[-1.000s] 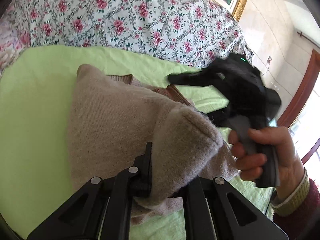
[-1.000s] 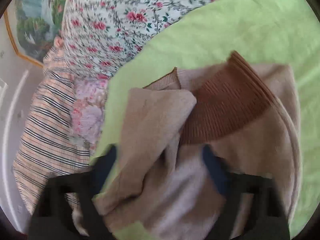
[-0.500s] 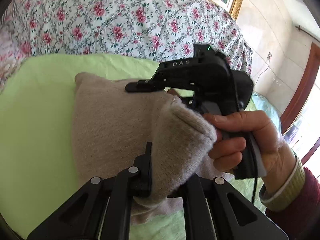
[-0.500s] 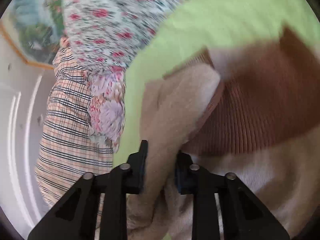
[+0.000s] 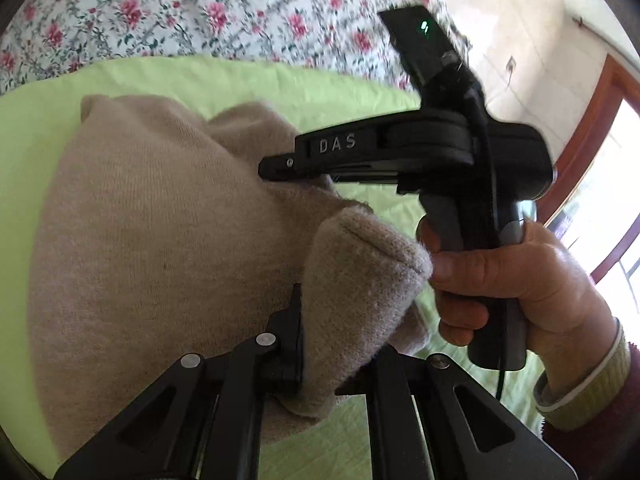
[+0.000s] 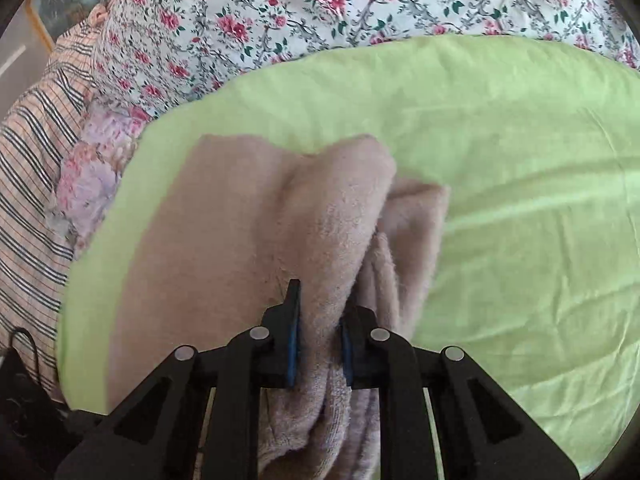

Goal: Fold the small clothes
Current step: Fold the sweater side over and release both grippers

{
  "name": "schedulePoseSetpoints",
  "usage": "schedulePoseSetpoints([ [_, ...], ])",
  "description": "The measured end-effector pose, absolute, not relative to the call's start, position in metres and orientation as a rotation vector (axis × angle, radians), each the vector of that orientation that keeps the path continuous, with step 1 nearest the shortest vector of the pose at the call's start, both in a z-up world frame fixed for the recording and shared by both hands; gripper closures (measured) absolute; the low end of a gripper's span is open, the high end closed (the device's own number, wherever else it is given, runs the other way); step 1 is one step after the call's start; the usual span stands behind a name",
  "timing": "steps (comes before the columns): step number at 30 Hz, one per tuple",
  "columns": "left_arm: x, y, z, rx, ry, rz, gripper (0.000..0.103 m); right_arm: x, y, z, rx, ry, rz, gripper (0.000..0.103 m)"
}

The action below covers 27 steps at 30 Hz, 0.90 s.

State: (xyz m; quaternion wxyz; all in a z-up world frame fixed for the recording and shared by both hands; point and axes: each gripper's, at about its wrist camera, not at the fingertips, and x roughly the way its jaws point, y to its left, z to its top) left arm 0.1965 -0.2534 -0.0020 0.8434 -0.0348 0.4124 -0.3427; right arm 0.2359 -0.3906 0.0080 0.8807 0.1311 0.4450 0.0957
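Note:
A beige knitted sweater point(image 5: 160, 240) lies bunched on a light green sheet point(image 5: 200, 76). My left gripper point(image 5: 336, 344) is shut on a thick fold of it, which bulges up between the fingers and hides the right one. A hand point(image 5: 500, 280) holds my right gripper point(image 5: 276, 168) just beyond, with its tips against the sweater's far edge. In the right wrist view the right gripper point(image 6: 320, 332) is shut on a fold of the same sweater point(image 6: 240, 220), blue pads pressing the cloth from both sides. The brown ribbed collar is hidden.
A floral quilt point(image 6: 320, 0) borders the far side of the green sheet point(image 6: 500, 160). A striped cloth point(image 6: 28, 160) and a pink flowered pillow point(image 6: 92, 176) lie to the left. A wall and a wooden door frame point(image 5: 580, 128) stand to the right in the left wrist view.
My right gripper went from wide open to shut on a sweater fold and swung over the garment. The brown ribbed collar has gone out of sight. The left gripper shifted while keeping its hold.

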Motion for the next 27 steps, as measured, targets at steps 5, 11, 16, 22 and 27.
schedulePoseSetpoints([
  [5, 0.197, -0.252, -0.008, -0.058, 0.902, -0.729, 0.094, 0.235, -0.384, 0.008, 0.216, 0.902, 0.160, 0.085],
  [11, 0.167, -0.229, 0.014, -0.057, 0.930, -0.798, 0.078, 0.220, -0.397, 0.010, 0.216, 0.885, 0.102, 0.085],
  [16, 0.151, -0.175, 0.044, -0.063, 0.856, -0.733, 0.040, 0.202, -0.417, 0.015, 0.312, 0.913, 0.062, 0.055],
  [22, 0.214, -0.128, 0.035, -0.193, 0.937, -0.611, 0.024, 0.193, -0.412, 0.010, 0.438, 0.913, 0.173, 0.018],
  [27, 0.259, -0.117, 0.002, -0.316, 1.074, -0.622, 0.024, 0.201, -0.412, -0.013, 0.522, 0.961, 0.202, 0.018],
])
